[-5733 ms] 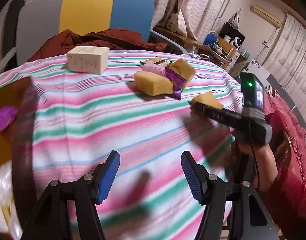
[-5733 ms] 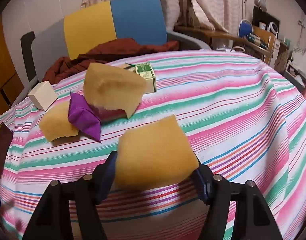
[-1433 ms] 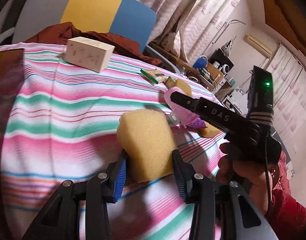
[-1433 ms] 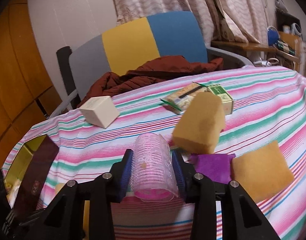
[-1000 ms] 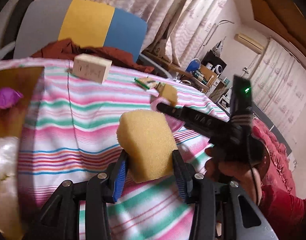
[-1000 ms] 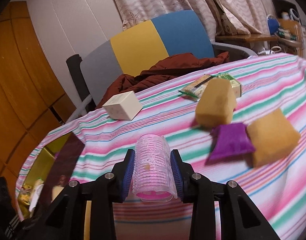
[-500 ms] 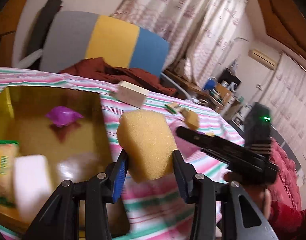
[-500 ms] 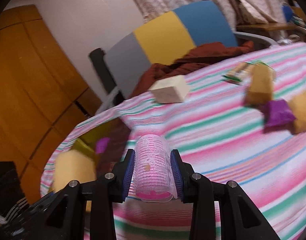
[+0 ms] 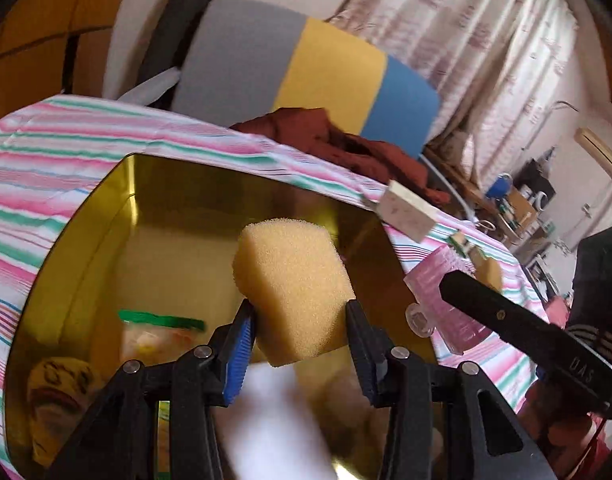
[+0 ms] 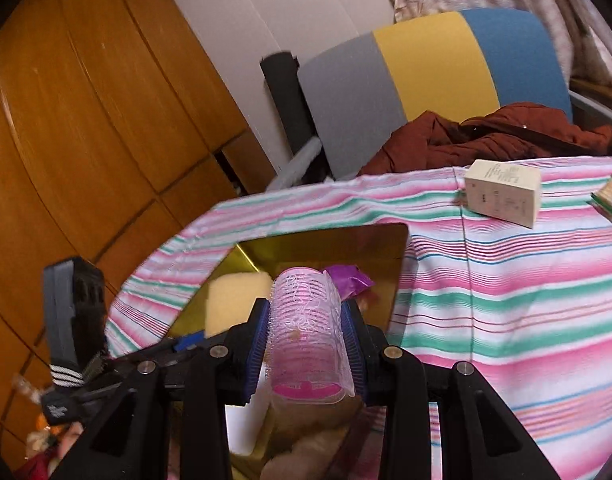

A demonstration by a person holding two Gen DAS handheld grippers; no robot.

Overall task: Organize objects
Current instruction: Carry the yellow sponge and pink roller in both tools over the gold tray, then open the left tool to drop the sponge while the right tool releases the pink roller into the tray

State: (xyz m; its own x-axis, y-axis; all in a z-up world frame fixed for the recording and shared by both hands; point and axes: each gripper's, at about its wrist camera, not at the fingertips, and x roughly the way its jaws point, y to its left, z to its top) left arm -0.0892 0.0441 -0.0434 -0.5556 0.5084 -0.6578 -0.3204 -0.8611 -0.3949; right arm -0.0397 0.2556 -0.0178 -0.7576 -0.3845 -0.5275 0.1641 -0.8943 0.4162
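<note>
My left gripper (image 9: 300,330) is shut on a yellow sponge (image 9: 292,288) and holds it over the open gold tin box (image 9: 82,216) on the striped cloth. My right gripper (image 10: 306,334) is shut on a pink hair roller (image 10: 306,328) and holds it over the same box (image 10: 397,276). The roller (image 9: 445,292) and the right gripper's finger also show at the right of the left wrist view. The sponge (image 10: 236,300) also shows in the right wrist view. A purple packet (image 10: 349,280) lies in the box behind the roller.
The box holds a green-edged packet (image 9: 158,328), a yellow printed item (image 9: 62,388) and a blurred white block (image 9: 274,420). On the cloth beyond lie a cream carton (image 10: 503,192), another sponge (image 9: 487,272) and a small green box (image 10: 609,196). A chair with a brown jacket (image 10: 485,136) stands behind.
Both grippers swung left from the pile on the cloth to above the gold box. The left still holds the sponge, the right the roller.
</note>
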